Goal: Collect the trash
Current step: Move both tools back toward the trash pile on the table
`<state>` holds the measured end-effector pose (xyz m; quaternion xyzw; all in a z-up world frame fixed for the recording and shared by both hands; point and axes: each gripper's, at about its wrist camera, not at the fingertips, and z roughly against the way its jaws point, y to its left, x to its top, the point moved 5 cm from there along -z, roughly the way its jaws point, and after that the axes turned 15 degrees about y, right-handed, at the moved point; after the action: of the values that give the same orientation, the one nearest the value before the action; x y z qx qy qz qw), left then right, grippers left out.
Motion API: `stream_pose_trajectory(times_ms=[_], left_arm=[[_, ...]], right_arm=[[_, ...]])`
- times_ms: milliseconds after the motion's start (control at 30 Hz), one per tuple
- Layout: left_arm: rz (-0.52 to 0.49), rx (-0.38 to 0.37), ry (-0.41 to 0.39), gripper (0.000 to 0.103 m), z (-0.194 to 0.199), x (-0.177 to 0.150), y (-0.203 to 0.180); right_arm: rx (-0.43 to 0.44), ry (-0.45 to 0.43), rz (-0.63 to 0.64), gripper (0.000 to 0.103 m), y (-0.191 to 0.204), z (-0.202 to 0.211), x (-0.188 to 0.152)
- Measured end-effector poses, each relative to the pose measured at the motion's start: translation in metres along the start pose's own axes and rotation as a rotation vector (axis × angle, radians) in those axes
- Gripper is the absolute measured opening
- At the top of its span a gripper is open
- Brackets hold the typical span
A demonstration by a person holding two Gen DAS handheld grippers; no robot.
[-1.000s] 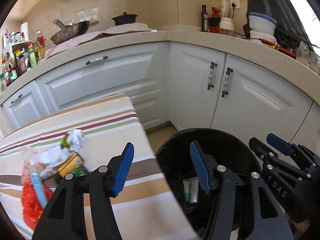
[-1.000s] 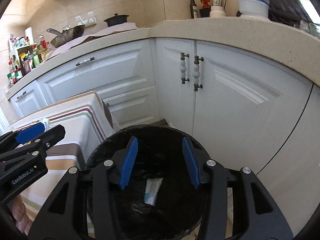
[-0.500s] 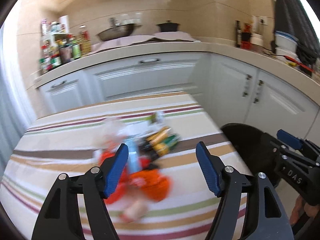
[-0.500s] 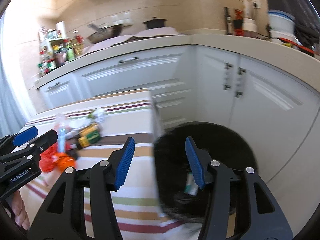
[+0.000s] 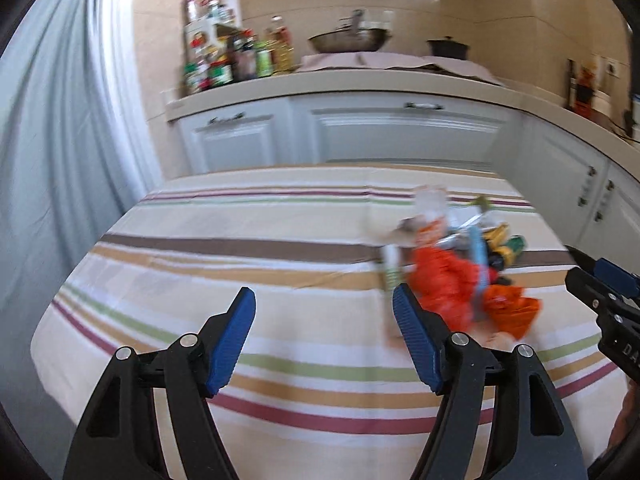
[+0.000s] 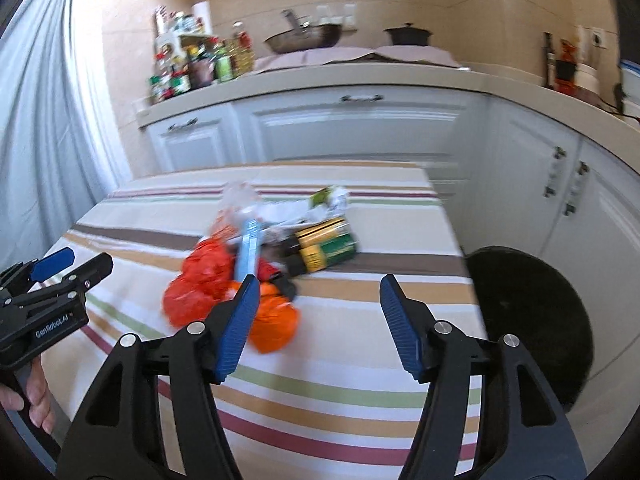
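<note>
A pile of trash lies on the striped table: orange wrappers, a light blue tube, yellow-green packets and clear plastic. The pile also shows in the left wrist view, right of centre. My left gripper is open and empty, above the table, left of the pile. My right gripper is open and empty, just in front of the pile. The black bin stands on the floor right of the table.
White cabinets and a beige counter with bottles, a wok and a pot run behind the table. A pale curtain hangs at the left. The table's right edge is beside the bin.
Both grippers have swung left from over the bin to over the table. The trash pile has come into both views. Both grippers stay open and empty.
</note>
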<state>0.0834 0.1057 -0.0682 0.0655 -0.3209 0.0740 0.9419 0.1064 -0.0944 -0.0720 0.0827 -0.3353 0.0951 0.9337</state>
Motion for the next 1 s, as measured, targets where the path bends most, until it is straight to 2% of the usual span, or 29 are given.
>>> stream_pose_trajectory(times_ms=[267,600,667,733,1000], left_arm=[[0.05,0.034,0.031,0.069,-0.015,-0.006,0.037],[0.095,0.055,0.061,0.069,-0.029,-0.007,0.063],[0.101,0.055,0.07,0.069,-0.032,-0.008,0.066],[0.102,0.053,0.075,0.069,-0.033,-0.01,0.067],[0.063,0.016,0.065,0.07,-0.025,-0.011,0.048]], right_arm=[[0.002,0.088,0.066,0.061,0.033,-0.033,0.002],[-0.031,0.178,0.068,0.061,0.038,-0.056,0.001],[-0.027,0.197,0.069,0.058,0.038,-0.06,0.0],[-0.02,0.21,0.072,0.043,0.038,-0.062,-0.001],[-0.029,0.143,0.069,0.042,0.03,-0.04,0.001]])
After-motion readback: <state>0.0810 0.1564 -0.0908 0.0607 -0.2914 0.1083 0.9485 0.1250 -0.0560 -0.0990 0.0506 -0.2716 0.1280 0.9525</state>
